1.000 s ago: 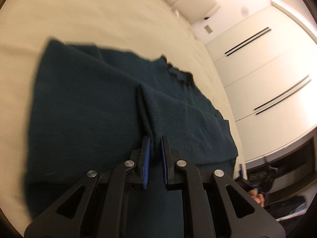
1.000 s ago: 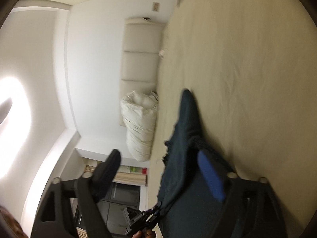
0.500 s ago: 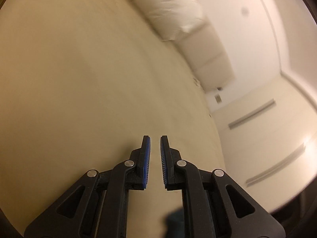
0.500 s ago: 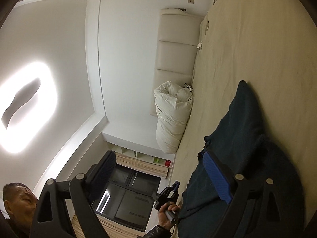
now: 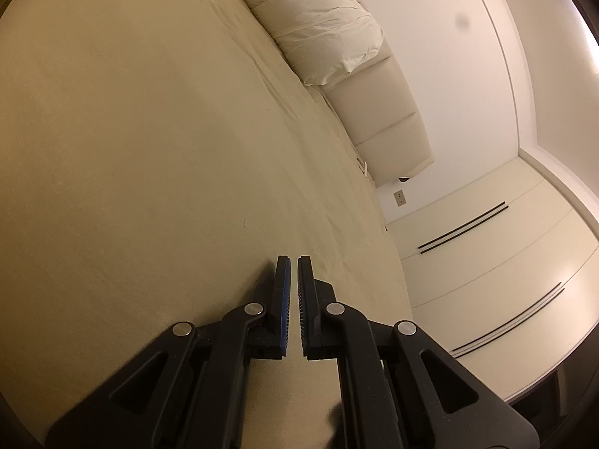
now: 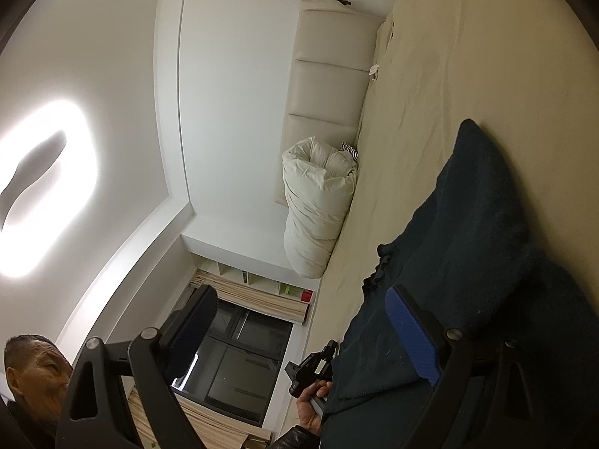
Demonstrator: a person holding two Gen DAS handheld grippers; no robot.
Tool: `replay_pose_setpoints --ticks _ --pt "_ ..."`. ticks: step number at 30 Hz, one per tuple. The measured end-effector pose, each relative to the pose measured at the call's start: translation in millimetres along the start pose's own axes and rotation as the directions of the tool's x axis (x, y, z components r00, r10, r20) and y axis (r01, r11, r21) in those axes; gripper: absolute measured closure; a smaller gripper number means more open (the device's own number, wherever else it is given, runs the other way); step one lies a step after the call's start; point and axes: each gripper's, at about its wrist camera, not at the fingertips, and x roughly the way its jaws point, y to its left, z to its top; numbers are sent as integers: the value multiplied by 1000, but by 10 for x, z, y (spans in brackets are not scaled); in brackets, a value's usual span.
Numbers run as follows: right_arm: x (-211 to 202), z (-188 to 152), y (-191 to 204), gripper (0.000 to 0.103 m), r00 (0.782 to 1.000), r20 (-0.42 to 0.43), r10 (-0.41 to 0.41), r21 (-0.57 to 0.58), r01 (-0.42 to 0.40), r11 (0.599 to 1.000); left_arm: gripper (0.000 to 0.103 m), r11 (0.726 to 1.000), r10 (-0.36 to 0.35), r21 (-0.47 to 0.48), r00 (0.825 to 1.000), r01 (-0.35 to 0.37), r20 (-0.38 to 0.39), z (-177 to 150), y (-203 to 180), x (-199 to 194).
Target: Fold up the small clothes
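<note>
While dark garment (image 6: 468, 262) lies on bed (image 5: 149, 149), nothing holds anything.

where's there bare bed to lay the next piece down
The widest free patch is the bare beige sheet ahead of the left tongs, bordered by the rolled white duvet and headboard. In the right wrist view, sheet beyond the dark garment toward the headboard is also free. It is crowded near the right tongs, where the garment lies.

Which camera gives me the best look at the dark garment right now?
The right wrist view: the dark garment lies spread on the bed, filling the lower right. The left wrist view shows only bare bed, pillow and wardrobe, no garment.
</note>
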Motion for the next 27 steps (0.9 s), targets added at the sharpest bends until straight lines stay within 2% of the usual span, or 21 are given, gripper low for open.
replay_pose_setpoints --ticks 7,16,20,24,26,27 --pt "49 31 -2 9 1000 -4 -16 -15 15 1000 99 1000 4 5 1000 -4 -5 -16 -11 7" --pt "341 37 23 9 994 -94 -54 -70 47 996 99 996 84 8 996 -84 -32 -50 -95 -58" --pt "421 120 -235 9 985 -126 -115 -38 111 993 99 995 97 12 994 -97 -46 -107 -88 -214" --pt "435 140 -457 21 975 -162 -153 -24 151 988 99 990 143 29 988 -141 -64 -178 -158 -400" --pt "444 113 -366 18 969 -177 -174 -39 169 985 99 986 158 59 986 -155 -58 -243 -271 -543" --pt "437 82 -257 10 969 -182 -168 -59 160 985 99 984 159 84 986 -155 -52 -287 -367 -624"
